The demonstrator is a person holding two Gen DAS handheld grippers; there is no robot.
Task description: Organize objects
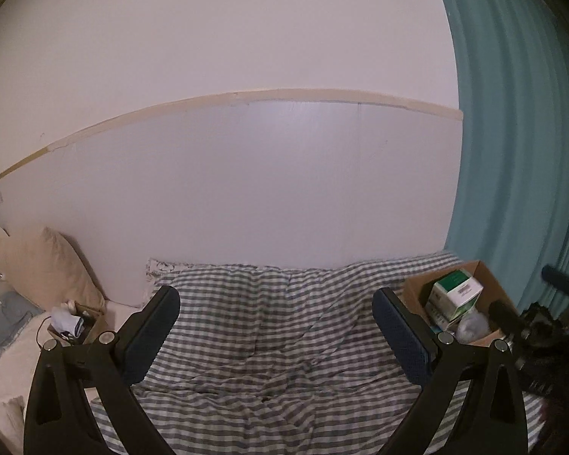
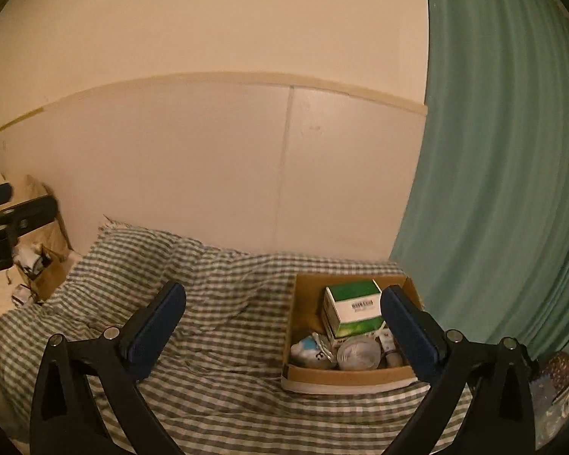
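A brown cardboard box sits on the checked blanket at the right, by the curtain. It holds a green and white carton, a grey roll and a white and blue toy. The same box shows at the right of the left wrist view. A second small cardboard box with cloth and cables sits at the left by the pillow; it also shows in the right wrist view. My left gripper is open and empty above the blanket. My right gripper is open and empty, just before the right box.
A grey and white checked blanket covers the bed against a white wall. A beige pillow leans at the left. A teal curtain hangs at the right. A dark bundle lies right of the box.
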